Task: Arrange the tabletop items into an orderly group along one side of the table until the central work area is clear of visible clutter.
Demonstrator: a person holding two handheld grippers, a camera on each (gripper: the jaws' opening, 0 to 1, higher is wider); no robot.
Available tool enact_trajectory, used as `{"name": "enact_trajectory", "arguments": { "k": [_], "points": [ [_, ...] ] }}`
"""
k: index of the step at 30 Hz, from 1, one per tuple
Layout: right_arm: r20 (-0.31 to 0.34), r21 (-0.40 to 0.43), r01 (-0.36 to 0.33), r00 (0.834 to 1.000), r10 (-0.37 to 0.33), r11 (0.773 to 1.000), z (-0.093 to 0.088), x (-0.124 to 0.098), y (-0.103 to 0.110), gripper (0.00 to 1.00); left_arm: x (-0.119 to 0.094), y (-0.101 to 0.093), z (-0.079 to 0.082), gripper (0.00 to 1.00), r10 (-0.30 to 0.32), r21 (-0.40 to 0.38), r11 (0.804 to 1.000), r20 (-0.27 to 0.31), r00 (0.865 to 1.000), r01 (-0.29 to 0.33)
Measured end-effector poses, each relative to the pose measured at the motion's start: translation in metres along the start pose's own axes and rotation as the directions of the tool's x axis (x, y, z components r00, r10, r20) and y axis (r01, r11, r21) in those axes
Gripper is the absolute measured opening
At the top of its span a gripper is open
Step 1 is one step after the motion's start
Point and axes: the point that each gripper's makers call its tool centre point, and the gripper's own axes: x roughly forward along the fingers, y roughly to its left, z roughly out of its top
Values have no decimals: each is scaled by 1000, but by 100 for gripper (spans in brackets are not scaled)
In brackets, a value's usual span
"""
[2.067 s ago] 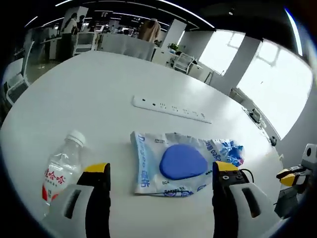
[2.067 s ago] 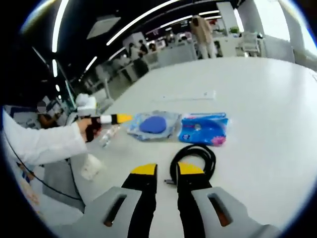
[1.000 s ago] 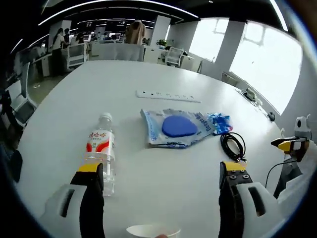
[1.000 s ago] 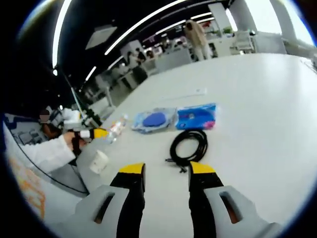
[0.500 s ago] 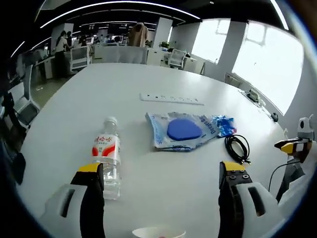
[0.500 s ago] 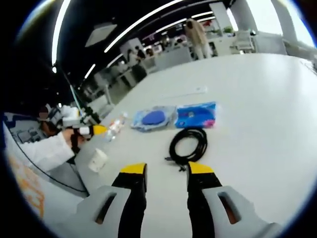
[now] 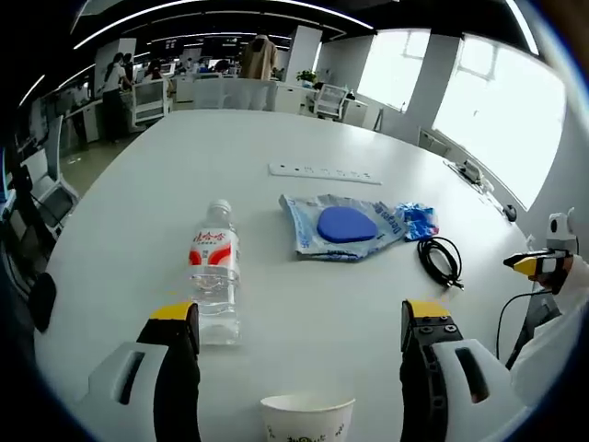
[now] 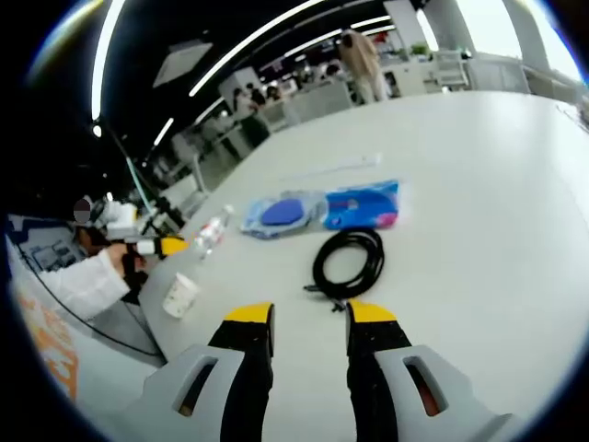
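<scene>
Left gripper view: cup [image 7: 306, 419] nearest, bottle [image 7: 214, 270] left, packet [image 7: 342, 226] beyond, cable [image 7: 441, 261] right.

- Left tool [image 7: 292, 322]: two pale grey moulded jaws with black inner faces and yellow tips, each with a slot-shaped opening in the grey shell.
- Right tool [image 8: 304, 318]: the same grey, black and yellow build.
- White sleeve [image 8: 85, 284] on the person's arm.

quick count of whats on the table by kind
water bottle: 1
paper cup: 1
plastic packets: 2
coiled black cable: 1
white power strip: 1
total: 6
</scene>
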Motion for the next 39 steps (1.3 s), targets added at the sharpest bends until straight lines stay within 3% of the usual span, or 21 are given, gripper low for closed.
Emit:
{"name": "enact_trajectory", "arguments": {
  "k": [7,14,20,28,39],
  "points": [
    [-22,-2,-13,1000,13,1000,-5,3,4,28,3,19,-14,86,50,-13,999,-56,997,-50],
    [-27,17,-4,1000,5,1000,-9,-1,1,27,14,31,0,82,76,-9,997,-62,995,-77],
    [-20,39,4,1000,-4,999,-10,-3,-1,26,27,37,9,75,79,19,997,-101,992,-77],
    [-22,55,16,1000,-15,998,-13,-6,-3,24,49,51,32,67,93,29,995,-108,990,-91],
    [-23,90,30,999,-28,995,-16,-8,-6,23,82,75,58,59,101,-27,994,-130,986,-106]
  ]
}}
